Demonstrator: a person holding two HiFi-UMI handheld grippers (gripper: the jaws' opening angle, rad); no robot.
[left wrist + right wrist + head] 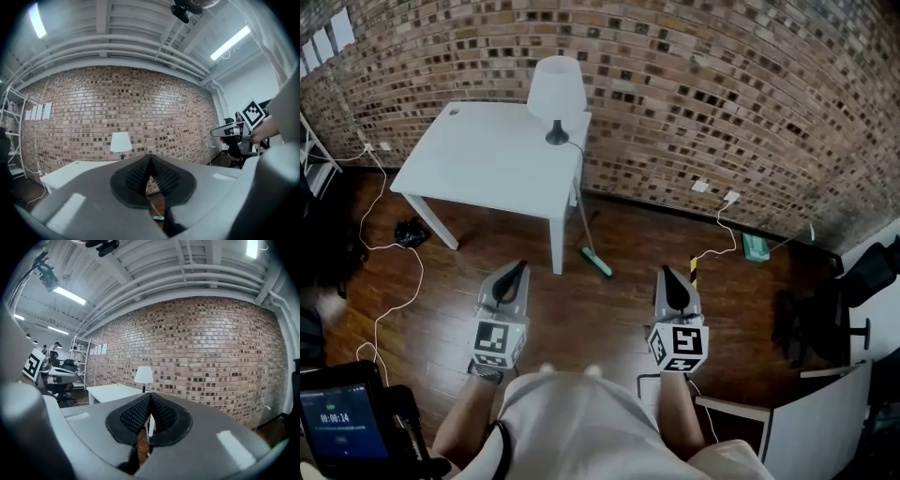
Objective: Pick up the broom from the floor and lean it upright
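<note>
The broom (585, 228) stands tilted against the front right corner of the white table (478, 164). Its green head (597, 262) rests on the wood floor and its thin handle runs up to the table edge. My left gripper (518, 269) and right gripper (667, 273) hover close to my body, well short of the broom and on either side of it. Both are shut, with nothing between their pads. In the left gripper view the jaws (150, 160) meet at their tips, and a bit of the green head (158, 218) shows below them. The right gripper view shows shut jaws (151, 397) too.
A white lamp (557, 91) stands on the table by the brick wall (722, 84). White cables (382, 246) trail over the floor at left. A second green tool (757, 247) lies by the wall at right, near office chairs (825, 314). A device with a screen (337, 422) sits at bottom left.
</note>
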